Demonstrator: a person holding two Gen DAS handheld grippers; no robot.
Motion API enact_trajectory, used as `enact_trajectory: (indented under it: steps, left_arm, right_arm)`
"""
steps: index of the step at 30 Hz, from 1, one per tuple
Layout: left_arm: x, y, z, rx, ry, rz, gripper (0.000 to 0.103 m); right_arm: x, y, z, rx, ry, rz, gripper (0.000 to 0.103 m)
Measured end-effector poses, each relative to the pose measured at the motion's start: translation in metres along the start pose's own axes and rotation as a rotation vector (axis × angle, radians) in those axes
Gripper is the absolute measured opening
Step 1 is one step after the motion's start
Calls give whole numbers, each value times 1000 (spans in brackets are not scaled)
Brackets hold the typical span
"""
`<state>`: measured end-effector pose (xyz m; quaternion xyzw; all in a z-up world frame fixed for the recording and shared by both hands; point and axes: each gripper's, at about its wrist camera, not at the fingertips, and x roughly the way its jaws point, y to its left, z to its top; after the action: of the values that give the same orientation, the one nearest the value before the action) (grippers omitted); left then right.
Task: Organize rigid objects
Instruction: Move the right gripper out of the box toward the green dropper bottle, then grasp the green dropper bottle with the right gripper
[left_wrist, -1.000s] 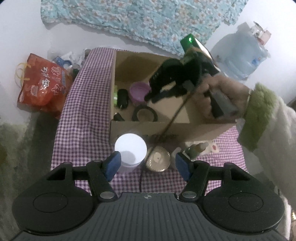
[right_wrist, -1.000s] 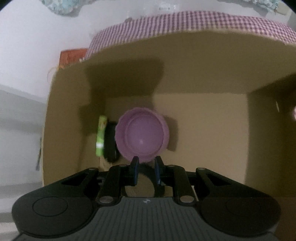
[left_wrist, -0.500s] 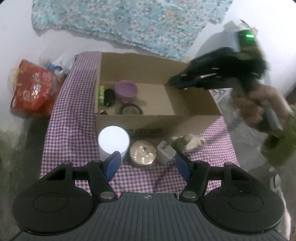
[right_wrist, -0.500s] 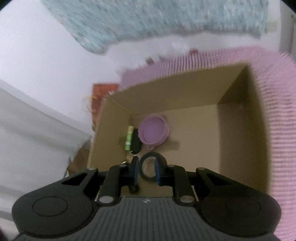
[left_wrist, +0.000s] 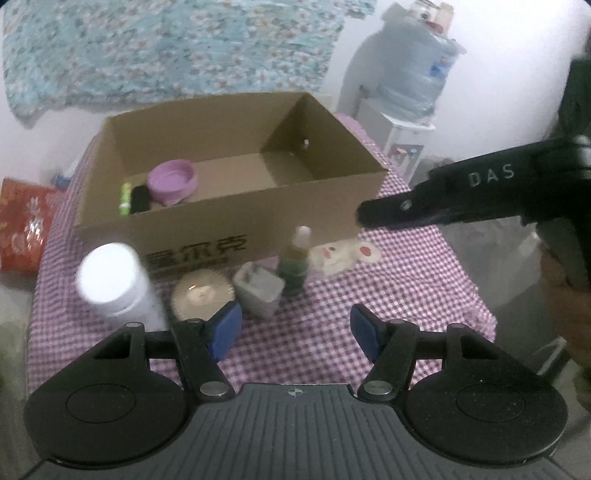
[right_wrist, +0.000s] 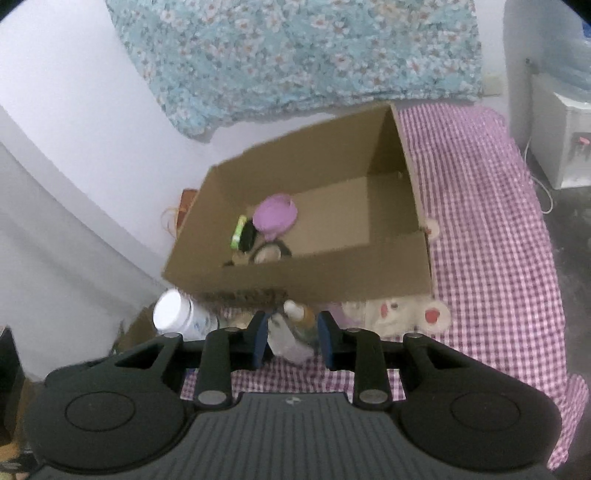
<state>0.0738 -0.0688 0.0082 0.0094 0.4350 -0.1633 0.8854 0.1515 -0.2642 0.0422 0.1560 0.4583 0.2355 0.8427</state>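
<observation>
An open cardboard box (left_wrist: 229, 206) stands on the checked tablecloth (left_wrist: 406, 295). In it lie a purple bowl (right_wrist: 276, 216), a green tube (right_wrist: 238, 232), a black item (right_wrist: 247, 236) and a tape roll (right_wrist: 271, 253). In front of the box stand a white jar (left_wrist: 110, 280), a gold lid (left_wrist: 201, 291), a grey adapter (left_wrist: 258, 291) and a small green bottle (left_wrist: 295, 262). My left gripper (left_wrist: 295, 330) hovers open above them, holding nothing. My right gripper (right_wrist: 291, 332) hangs in the air right of the box, jaws opening, nothing gripped; bottle and adapter show far below its gap.
A white plush toy (left_wrist: 343, 254) lies at the box's front right corner. A red bag (left_wrist: 22, 229) sits left of the table, a water dispenser (left_wrist: 417, 74) at the back right. Floral cloth (left_wrist: 166, 48) hangs on the wall behind.
My right gripper rose out of the box and drew back to its right, and its jaws parted slightly. My left gripper shifted right and lower toward the items in front of the box.
</observation>
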Motion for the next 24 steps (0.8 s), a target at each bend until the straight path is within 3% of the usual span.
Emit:
enact_trajectory:
  steps: [9,24]
  left_arm:
    - [42,-26,-1,89,-65,80,61]
    - [82,-24,10,96,-63,96,45]
  right_arm:
    - [27,14,-4,-122,20,-57,32]
    - [77,16,2,-228,72,-79,32]
